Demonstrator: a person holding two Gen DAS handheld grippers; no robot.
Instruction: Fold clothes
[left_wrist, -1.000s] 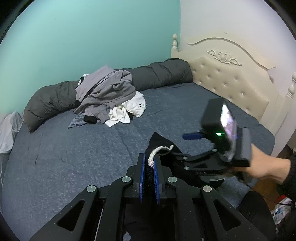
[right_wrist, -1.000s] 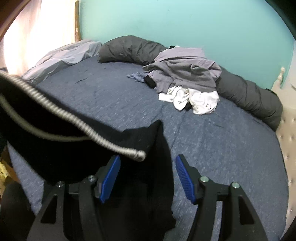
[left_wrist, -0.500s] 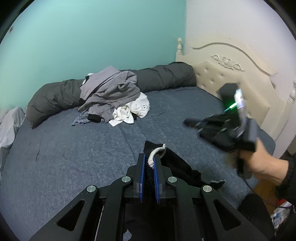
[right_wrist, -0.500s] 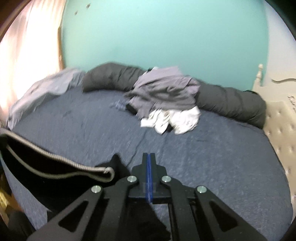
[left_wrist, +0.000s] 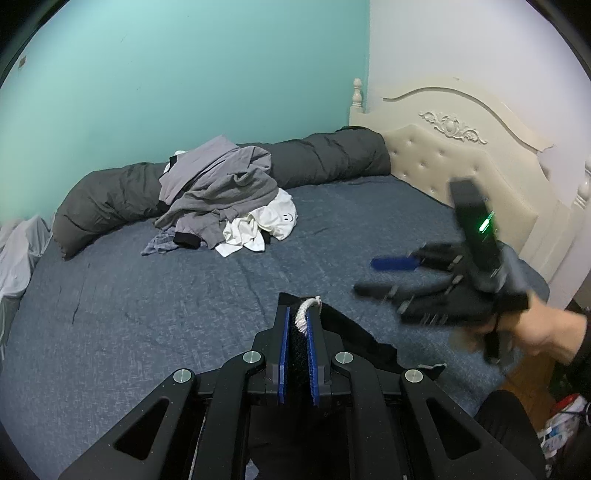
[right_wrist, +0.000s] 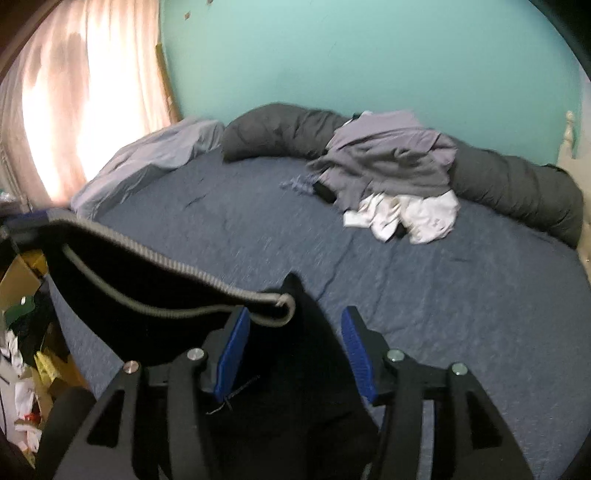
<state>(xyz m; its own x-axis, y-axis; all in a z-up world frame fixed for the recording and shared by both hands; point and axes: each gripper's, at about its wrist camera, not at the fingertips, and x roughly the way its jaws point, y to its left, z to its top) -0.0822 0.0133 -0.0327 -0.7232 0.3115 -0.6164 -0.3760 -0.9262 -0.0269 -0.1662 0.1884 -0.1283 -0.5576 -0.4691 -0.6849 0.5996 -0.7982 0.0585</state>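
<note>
Left gripper (left_wrist: 297, 325): the blue pads are closed to a narrow slot, clamping the black garment (left_wrist: 351, 332) at its trimmed edge, with a stub of white cord (left_wrist: 307, 312) standing out above the tips.

Right gripper (right_wrist: 291, 354): the pads stand wide apart and hold nothing. Black cloth lies under and between them, and the grey-trimmed edge (right_wrist: 147, 254) runs from the left pad off toward the left gripper's side. In the left view the right gripper is blurred, hovering over the bed (left_wrist: 147, 314) on the headboard (left_wrist: 461, 166) side.

The garment hangs at the near edge of the bed, far from the headboard's wall side, where the clothes pile (left_wrist: 221, 199) rests against the dark duvet roll (left_wrist: 110, 199).

To do this step well, in my judgement: close the right pads on the trimmed edge itself, not on loose cloth. Grip near the corner. Keep the left clamp firm. Then draw the edge taut between both grippers before laying it flat on open bed, well apart from the pile.
</note>
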